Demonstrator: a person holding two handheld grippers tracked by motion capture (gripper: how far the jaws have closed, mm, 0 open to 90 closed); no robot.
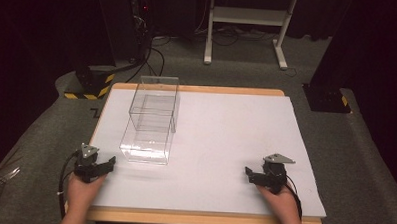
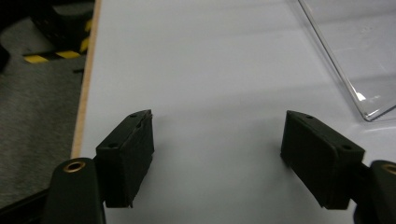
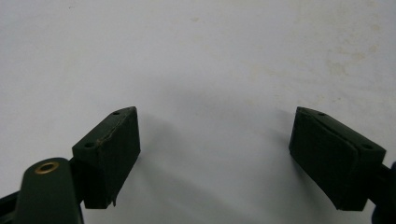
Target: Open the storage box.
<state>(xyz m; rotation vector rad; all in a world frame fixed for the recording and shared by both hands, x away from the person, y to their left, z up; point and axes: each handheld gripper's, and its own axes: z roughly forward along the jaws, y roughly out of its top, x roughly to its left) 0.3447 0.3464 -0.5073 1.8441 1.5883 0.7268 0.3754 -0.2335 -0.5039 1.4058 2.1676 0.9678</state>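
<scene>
Resting on table: both grippers sit at the near edge of the white table top (image 1: 225,138), one held in each hand, well apart from each other.
Left gripper (image 1: 103,166): at the near left; in the left gripper view (image 2: 217,154) its jaws stand wide apart with bare white surface between them.
Right gripper (image 1: 250,174): at the near right; in the right gripper view (image 3: 215,158) its jaws likewise gape, gripping nothing.
Clear box (image 1: 151,119): a transparent, long container on the left half of the table, running from near the far edge toward the left gripper (its walls are so clear that the inner partitions are hard to make out). In the left gripper view just one corner (image 2: 369,109) enters at upper right, the rest cut off.
Hands: left hand (image 1: 83,190) and right hand (image 1: 278,200) enter from the bottom, forearms cut by the frame.
Background: dark floor, a white frame's legs (image 1: 244,23) and a yellow-black striped base (image 1: 90,85), the far room largely lost in shadow.
</scene>
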